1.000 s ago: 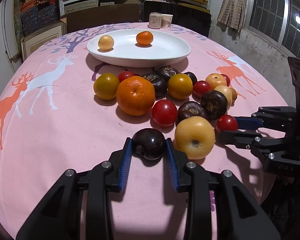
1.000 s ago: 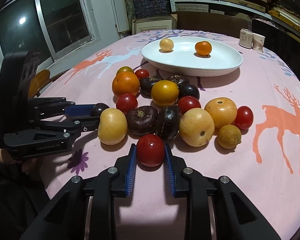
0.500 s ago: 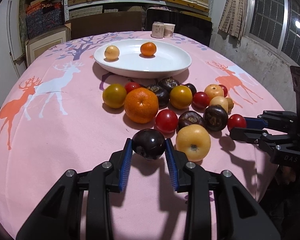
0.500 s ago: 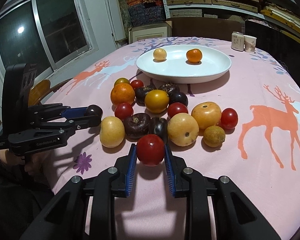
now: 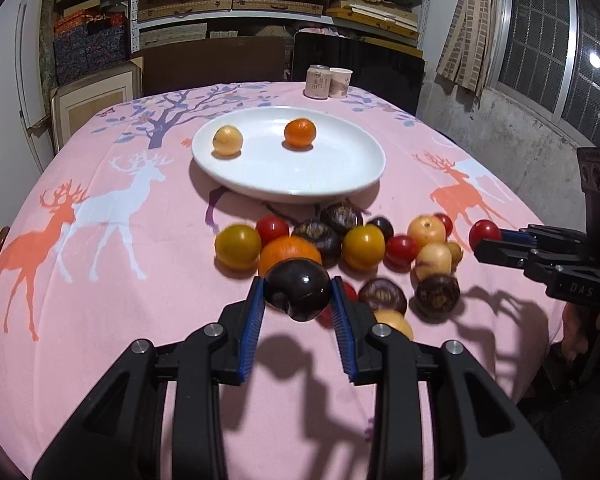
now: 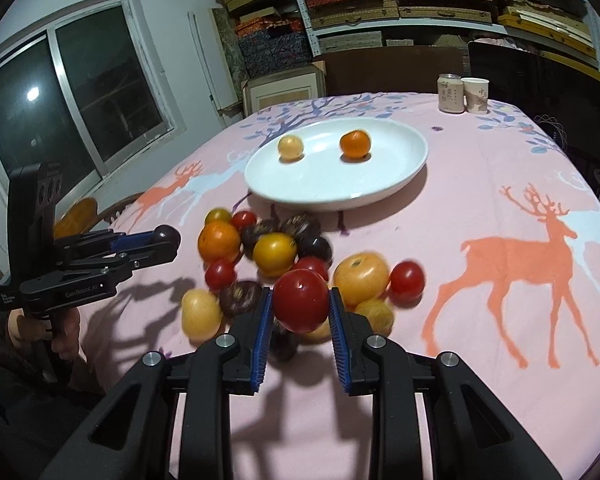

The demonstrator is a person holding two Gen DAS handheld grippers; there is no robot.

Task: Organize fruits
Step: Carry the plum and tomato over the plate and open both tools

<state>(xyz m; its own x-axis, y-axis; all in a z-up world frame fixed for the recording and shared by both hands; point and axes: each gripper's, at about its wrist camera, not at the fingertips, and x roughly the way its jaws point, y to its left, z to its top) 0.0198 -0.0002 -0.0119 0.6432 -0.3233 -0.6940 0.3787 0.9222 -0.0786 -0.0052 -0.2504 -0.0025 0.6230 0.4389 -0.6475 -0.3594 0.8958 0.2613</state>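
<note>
My left gripper [image 5: 298,296] is shut on a dark purple plum [image 5: 298,294] and holds it above the pink tablecloth. My right gripper [image 6: 300,306] is shut on a red tomato [image 6: 300,300], also lifted off the cloth. The same tomato [image 5: 485,233] shows at the right gripper's tip in the left wrist view, and the plum [image 6: 168,236] at the left gripper's tip in the right wrist view. Beyond both lies a heap of loose fruit, with a large orange [image 5: 288,254] and a yellow tomato [image 6: 275,254] in it. A white plate [image 5: 340,176] behind the heap holds a small orange [image 5: 299,133] and a pale yellow fruit [image 5: 227,141].
A can [image 5: 318,81] and a paper cup [image 5: 340,82] stand at the table's far edge. Shelves with stacked boxes fill the back wall. A window is on each side. A person's hand [image 6: 58,336] grips the left gripper's handle. A wooden chair [image 6: 84,216] stands by the table's left edge.
Both grippers have risen off the cloth with their fruit, the plum and the tomato. The heap and the plate now look farther below and ahead.
</note>
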